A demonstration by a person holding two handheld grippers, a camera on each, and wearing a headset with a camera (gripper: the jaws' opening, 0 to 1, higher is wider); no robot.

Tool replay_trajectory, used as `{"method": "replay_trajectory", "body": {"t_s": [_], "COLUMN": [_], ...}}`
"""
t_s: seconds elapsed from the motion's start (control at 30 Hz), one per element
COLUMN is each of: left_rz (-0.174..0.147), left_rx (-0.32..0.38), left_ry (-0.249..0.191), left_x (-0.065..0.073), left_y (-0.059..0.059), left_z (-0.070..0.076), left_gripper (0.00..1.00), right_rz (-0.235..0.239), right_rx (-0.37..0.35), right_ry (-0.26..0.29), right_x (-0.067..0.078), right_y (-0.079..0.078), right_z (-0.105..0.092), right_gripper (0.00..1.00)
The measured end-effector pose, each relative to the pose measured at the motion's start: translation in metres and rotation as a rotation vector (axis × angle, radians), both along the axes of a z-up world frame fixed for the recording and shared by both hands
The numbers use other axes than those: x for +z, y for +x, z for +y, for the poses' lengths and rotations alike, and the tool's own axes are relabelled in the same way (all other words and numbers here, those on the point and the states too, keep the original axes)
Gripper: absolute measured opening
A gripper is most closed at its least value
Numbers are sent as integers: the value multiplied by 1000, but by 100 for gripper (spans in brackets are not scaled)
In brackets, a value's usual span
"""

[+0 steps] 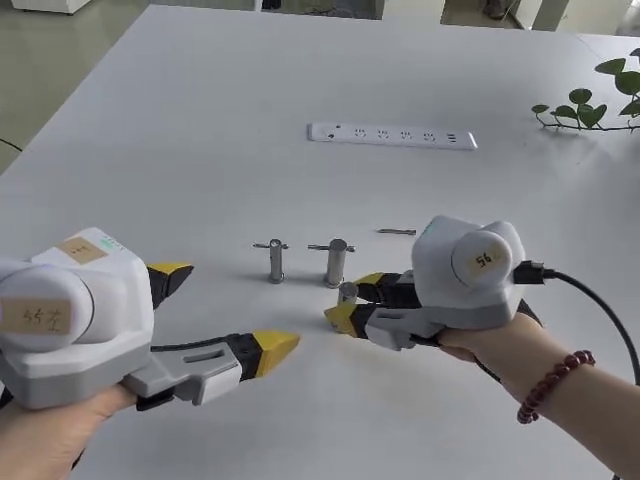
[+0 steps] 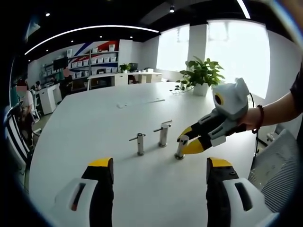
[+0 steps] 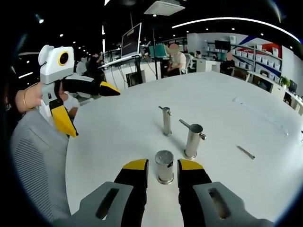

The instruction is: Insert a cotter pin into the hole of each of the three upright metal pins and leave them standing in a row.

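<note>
Looking at the right gripper (image 1: 355,300): jaws narrow, one each side of the third metal pin (image 3: 164,163), low on its body. Can't tell if the pads actually bite or just bracket it. No cotter through that one yet. It stands just beside the middle upright (image 1: 336,262), a bit nearer the person. That one and the left upright (image 1: 275,258) each have a cotter across the top.

Left gripper (image 1: 225,307) hangs off to the side, jaws wide, nothing in them. Spare cotter pin (image 1: 397,232) lies flat on the table (image 1: 200,120), just beyond the row.

Handling, my guess: the upright's solid metal, stiff and smooth, prob. slick, and its small foot means it tips easily. Grip it mid-body, well below the top, so the cross-hole stays clear. The cotter's thin, light wire lying flat, so awkward to lift. Pinch it near the head end, gently, or it'll flick away.
</note>
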State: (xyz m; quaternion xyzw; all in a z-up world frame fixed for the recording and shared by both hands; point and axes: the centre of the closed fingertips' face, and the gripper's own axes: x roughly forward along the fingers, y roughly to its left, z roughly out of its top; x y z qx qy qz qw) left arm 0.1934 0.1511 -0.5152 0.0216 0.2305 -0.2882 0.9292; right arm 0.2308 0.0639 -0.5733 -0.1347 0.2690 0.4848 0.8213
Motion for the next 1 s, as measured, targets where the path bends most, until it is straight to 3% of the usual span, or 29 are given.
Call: {"method": "replay_trajectory", "body": {"t_s": [0.37, 0.57, 0.83, 1.0], "left_rz": [-6, -4, -13, -14], "left_rx": [14, 17, 17, 15], "left_ry": [-3, 0, 6, 12], "left_x": [3, 3, 7, 8], "left_y": [2, 2, 3, 4], "left_z": [2, 4, 4, 5], "left_gripper": [84, 86, 88, 88], "right_rz": [31, 6, 4, 14], "right_rx": [-6, 27, -22, -53], "right_ry": [41, 13, 13, -10], "right_x": [25, 36, 48, 46], "right_y": [-1, 2, 27, 49], "right_z": [-16, -25, -42, -54], "right_gripper": [29, 29, 26, 26]}}
